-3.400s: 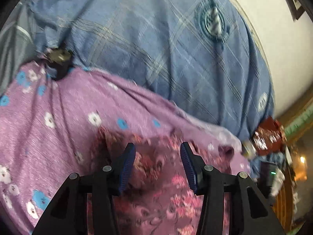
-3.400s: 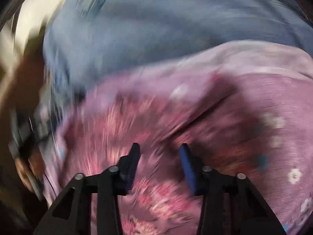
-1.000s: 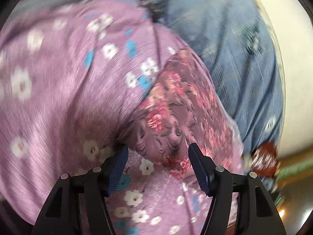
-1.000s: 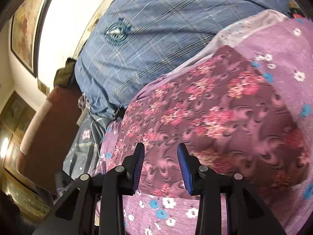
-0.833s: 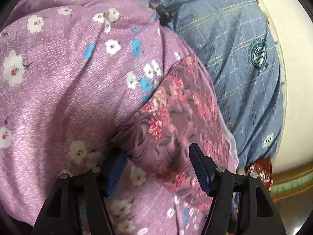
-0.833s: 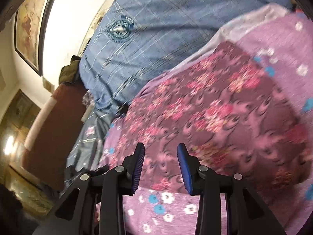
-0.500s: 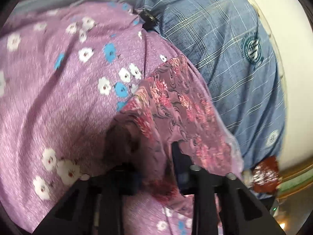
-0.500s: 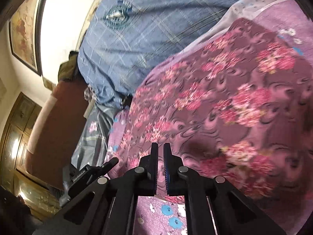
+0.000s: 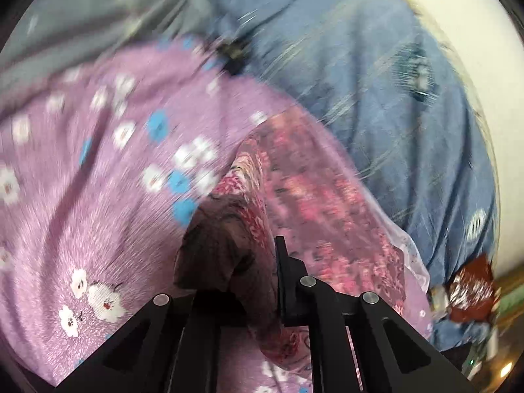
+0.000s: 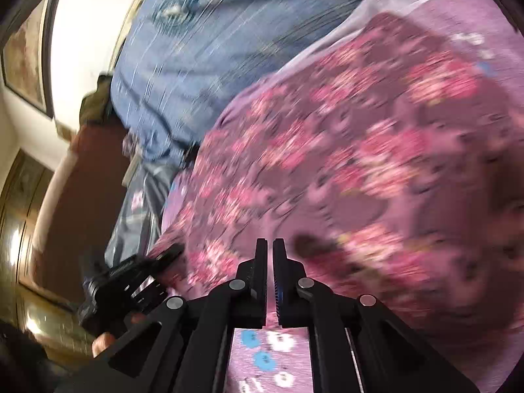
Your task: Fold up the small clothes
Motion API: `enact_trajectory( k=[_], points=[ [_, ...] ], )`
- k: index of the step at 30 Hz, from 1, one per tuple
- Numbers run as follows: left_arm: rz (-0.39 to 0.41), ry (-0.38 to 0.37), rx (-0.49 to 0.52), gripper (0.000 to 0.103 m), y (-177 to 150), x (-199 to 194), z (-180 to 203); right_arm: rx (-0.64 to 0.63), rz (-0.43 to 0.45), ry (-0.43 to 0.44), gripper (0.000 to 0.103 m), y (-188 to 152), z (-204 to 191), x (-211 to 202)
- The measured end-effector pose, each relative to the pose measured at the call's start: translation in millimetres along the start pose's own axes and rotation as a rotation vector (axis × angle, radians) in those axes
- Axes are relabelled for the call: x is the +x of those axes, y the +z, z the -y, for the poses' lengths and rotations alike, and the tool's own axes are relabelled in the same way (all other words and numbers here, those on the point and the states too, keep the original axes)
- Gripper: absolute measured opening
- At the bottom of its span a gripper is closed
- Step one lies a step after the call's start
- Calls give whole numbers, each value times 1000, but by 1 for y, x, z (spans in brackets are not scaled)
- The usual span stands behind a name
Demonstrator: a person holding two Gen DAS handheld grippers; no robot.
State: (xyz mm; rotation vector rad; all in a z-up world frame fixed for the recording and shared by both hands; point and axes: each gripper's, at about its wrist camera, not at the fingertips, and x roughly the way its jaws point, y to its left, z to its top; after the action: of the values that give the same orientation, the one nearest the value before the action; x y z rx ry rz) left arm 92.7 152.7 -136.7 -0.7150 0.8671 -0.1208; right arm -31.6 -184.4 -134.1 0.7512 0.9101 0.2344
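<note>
Fabric fills both views: a maroon garment (image 9: 314, 196) printed with pink flowers lies on a lilac sheet (image 9: 98, 203) dotted with white and blue blossoms, and beyond that sheet, toward 12 and 1 o'clock in the left wrist view, spreads a blue checked bedspread (image 9: 376, 98) with round emblems.

In the left wrist view the left gripper (image 9: 258, 262) is pressed together on a corner of the maroon garment. A bunched fold of the cloth rises from between the fingers and drapes over the left one (only the right finger's tip shows clearly), and the lifted edge runs away toward 1 o'clock, with the rest of the garment sloping down to the sheet at 3 o'clock. The whole picture is streaked with blur. At 4 o'clock, past the bed's edge, sits a reddish-brown packet (image 9: 471, 291), too smeared to read.

In the right wrist view the right gripper (image 10: 270, 255) has its fingers drawn together with only a thin slit showing between them. The garment's near edge crosses right at the fingertips, so the pads seem to pinch that hem, though the cloth inside the slit is hard to make out. The maroon garment (image 10: 360, 150) spreads from the tips toward 1 and 2 o'clock, and the lilac sheet (image 10: 271, 360) shows under the gripper at 6 o'clock. At 9 o'clock the left gripper (image 10: 163, 255) appears, clamped on the garment's other corner, with fingertips of a hand (image 10: 104, 340) beneath it at 8 o'clock. The blue bedspread (image 10: 229, 32) lies at 12 o'clock, a framed picture (image 10: 26, 52) hangs at 10 o'clock.
</note>
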Motion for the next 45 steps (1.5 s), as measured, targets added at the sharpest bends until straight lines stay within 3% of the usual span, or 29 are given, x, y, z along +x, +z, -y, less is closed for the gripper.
enact_trajectory(
  k=[5, 10, 16, 19, 20, 22, 24, 28, 30, 33, 37, 39, 41, 43, 45],
  points=[
    [77, -3, 275, 7, -21, -30, 81, 37, 77, -37, 7, 13, 26, -32],
    [54, -22, 510, 6, -68, -39, 160, 116, 142, -13, 7, 24, 56, -61],
    [-56, -61, 692, 6, -141, -25, 233, 210, 231, 3, 7, 31, 100, -105],
    [-164, -106, 766, 11, -186, 0, 260, 280, 293, 5, 7, 34, 124, -125],
    [-236, -122, 775, 12, -202, 12, 264, 309, 308, 7, 8, 36, 132, -130],
    [-349, -130, 757, 33, -212, 29, 261, 350, 325, 2, 8, 37, 143, -137],
    [-374, -137, 741, 34, -210, 25, 252, 373, 316, -8, 10, 38, 149, -137],
    [-283, -241, 722, 61, -175, -22, 233, 382, 254, 42, 43, 40, 145, -123],
    [-206, -273, 738, 68, -153, -45, 222, 357, 240, 65, 45, 41, 135, -117],
    [-137, -210, 721, 70, -132, -61, 192, 321, 262, 54, 52, 42, 118, -114],
    [-170, -73, 639, 70, -125, -52, 161, 185, 343, -4, 50, 40, 90, -124],
    [-183, 5, 655, 70, -130, -36, 154, 93, 301, -81, 40, 38, 76, -113],
    [-277, 115, 704, 70, -145, -10, 150, 56, 194, -199, 31, 36, 75, -89],
    [-305, 127, 697, 71, -152, 2, 151, 123, 52, -288, 24, 32, 95, -60],
    [-276, 101, 706, 69, -151, -7, 157, 138, 95, -267, 22, 34, 92, -69]
  ],
)
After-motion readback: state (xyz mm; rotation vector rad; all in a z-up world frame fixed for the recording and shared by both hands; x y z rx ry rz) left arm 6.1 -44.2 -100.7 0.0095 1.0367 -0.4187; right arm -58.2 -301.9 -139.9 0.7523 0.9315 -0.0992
